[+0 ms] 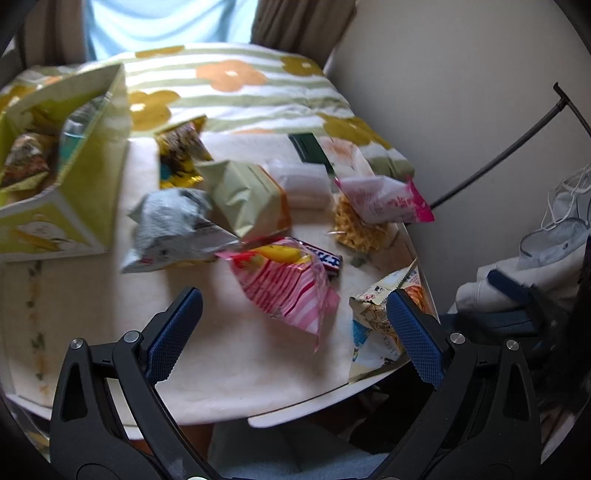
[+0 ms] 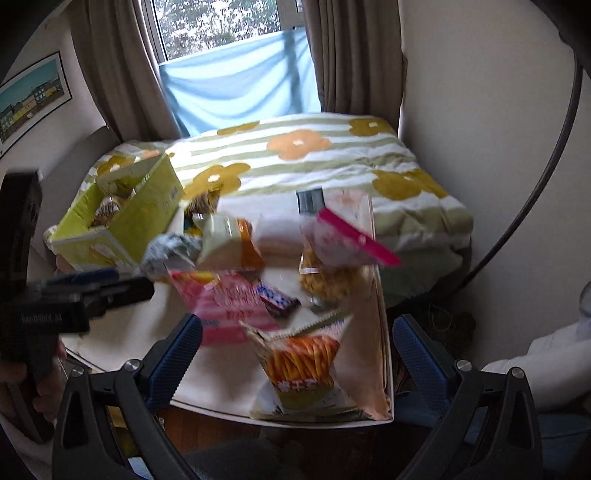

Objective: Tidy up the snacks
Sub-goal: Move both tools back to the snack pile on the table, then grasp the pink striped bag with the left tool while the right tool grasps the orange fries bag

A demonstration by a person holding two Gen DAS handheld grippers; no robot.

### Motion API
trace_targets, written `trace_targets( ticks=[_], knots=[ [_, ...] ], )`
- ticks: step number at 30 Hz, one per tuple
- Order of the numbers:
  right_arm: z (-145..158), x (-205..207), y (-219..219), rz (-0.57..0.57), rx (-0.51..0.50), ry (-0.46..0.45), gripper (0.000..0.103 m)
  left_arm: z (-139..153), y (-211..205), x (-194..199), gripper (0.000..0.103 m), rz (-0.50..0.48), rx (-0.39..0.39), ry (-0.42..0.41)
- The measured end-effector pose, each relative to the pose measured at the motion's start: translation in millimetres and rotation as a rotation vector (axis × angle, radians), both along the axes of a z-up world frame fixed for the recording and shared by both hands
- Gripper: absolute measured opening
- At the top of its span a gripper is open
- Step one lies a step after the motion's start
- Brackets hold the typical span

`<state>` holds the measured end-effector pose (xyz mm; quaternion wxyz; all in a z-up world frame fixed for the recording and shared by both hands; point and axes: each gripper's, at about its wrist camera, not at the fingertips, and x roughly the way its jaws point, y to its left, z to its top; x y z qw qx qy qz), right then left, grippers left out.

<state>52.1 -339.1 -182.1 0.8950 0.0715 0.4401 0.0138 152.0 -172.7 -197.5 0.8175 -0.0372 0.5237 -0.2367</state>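
Several snack packets lie scattered on a small white table (image 1: 236,373). A pink striped bag (image 1: 288,284) lies just ahead of my open, empty left gripper (image 1: 295,314). A snack bag of orange sticks (image 2: 299,365) lies between the jaws of my open, empty right gripper (image 2: 295,343), which hovers above it; the same bag shows at the table's right edge (image 1: 384,321). A green cardboard box (image 1: 66,162) at the left holds some snacks. A chocolate bar (image 2: 277,295), a grey bag (image 1: 173,225) and a green-orange bag (image 1: 247,199) lie mid-table. The left gripper shows at the left (image 2: 99,284).
A flowered, striped duvet on a bed (image 2: 295,155) lies behind the table. Curtains and a window (image 2: 229,22) are beyond. A wall and a black cable (image 1: 498,158) stand to the right. White clothing (image 1: 546,251) is piled at the right.
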Motion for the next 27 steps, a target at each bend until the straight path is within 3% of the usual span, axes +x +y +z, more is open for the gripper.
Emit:
trace_targets(
  ticks=[7, 14, 19, 21, 27],
  knots=[
    [-42.5, -0.1, 6.3, 0.023, -0.023, 0.046, 0.102, -46.9, -21.8, 21.0, 0.099, -0.039, 0.022, 0.072],
    [-81.5, 10.1, 2.6, 0.012, -0.002, 0.098, 0.102, -76.7, -37.3, 35.2, 0.098, -0.059, 0.045, 0.076],
    [-94.7, 13.7, 5.8, 0.013, -0.004, 0.12, 0.102, -95.1, -46.8, 39.9, 0.086, -0.085, 0.072, 0.108],
    [-97.6, 14.3, 6.3, 0.015, -0.003, 0.123, 0.102, -100.8, -46.5, 42.8, 0.073, -0.075, 0.06, 0.13],
    [-104.6, 19.2, 6.5, 0.012, -0.014, 0.135, 0.102, -102.3, -42.0, 44.6, 0.067, -0.073, 0.043, 0.128]
  ],
)
